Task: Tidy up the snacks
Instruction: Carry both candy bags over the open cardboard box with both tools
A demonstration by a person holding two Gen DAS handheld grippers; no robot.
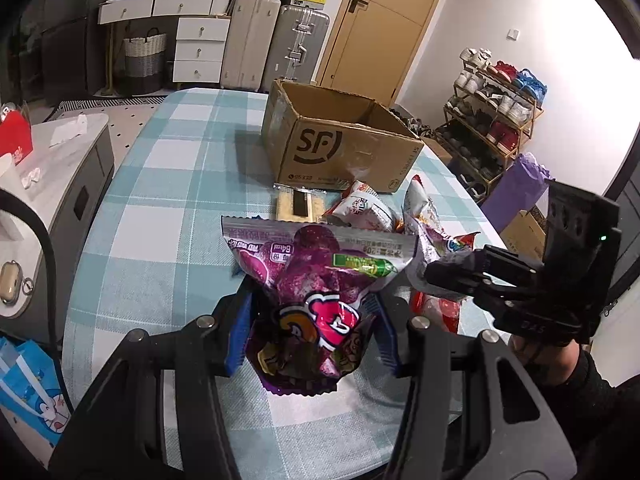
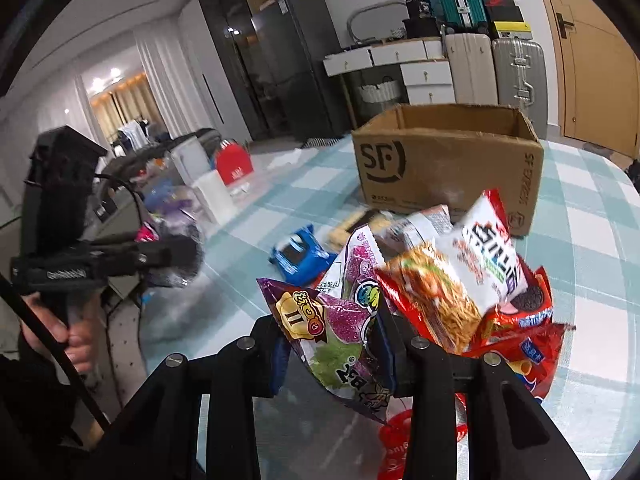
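Note:
My left gripper [image 1: 310, 328] is shut on a purple snack bag [image 1: 316, 280] and holds it above the checked tablecloth. My right gripper [image 2: 334, 354] is shut on a purple and green gummy bag [image 2: 340, 332], lifted off the table; it shows in the left wrist view [image 1: 452, 276] at the right. A pile of snack packets [image 2: 460, 276] lies in front of the open SF cardboard box [image 1: 340, 144], also in the right wrist view [image 2: 448, 160]. A blue packet [image 2: 300, 258] and a yellow wafer pack [image 1: 294, 204] lie near the box.
The table [image 1: 160, 184] has a teal and white checked cloth. A grey side cabinet [image 1: 60, 168] stands at its left. A shoe rack [image 1: 492, 120] and a purple bag [image 1: 520, 196] stand at the right. Suitcases [image 1: 276, 44] stand behind.

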